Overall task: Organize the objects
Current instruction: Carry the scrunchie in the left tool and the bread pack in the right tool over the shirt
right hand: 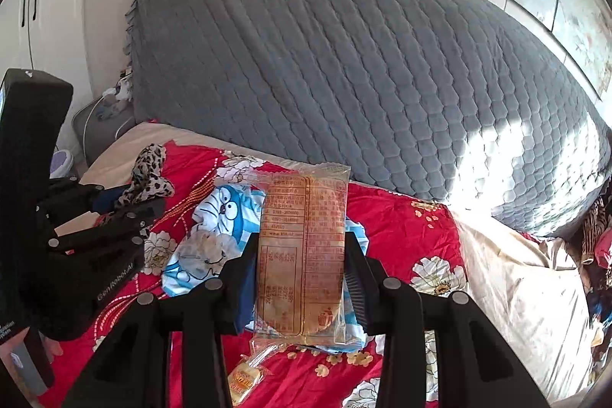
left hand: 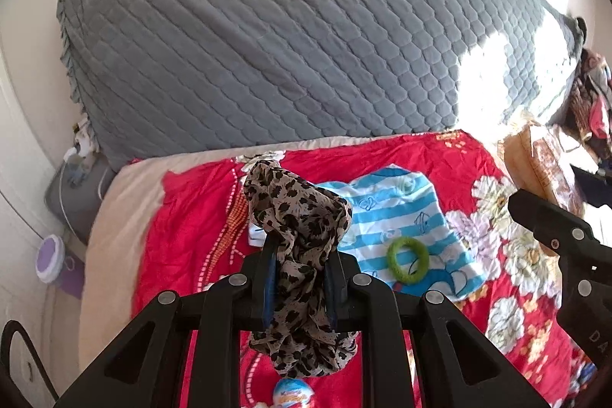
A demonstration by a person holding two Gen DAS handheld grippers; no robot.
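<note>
Left claw (left hand: 300, 264) closed on a leopard scarf (left hand: 298, 236), the cloth bunched between the blue pads and hanging below them, above the red sheet (left hand: 183, 217) of the bed

Right claw (right hand: 302, 255) closed on a snack pack (right hand: 302, 255), clear wrapper with printed label facing the camera, held upright between the fingers, narrow sides pressed by the pads

On the sheet, a blue striped shirt (left hand: 401, 217) with cartoon print, lying flat; on top of it a green ring (left hand: 407, 259). Just below the left claw, a small egg toy (left hand: 292, 394) on the sheet. Below the right claw, a small yellow candy (right hand: 244, 379) in wrapper, also on the sheet

Behind the bed, a grey quilted headboard (left hand: 267, 44). At right of the bed, a beige pillow (right hand: 528, 293) in sunlight. At left, beside the bed, a purple cup (left hand: 51, 259) on the floor side, partly hidden
</note>
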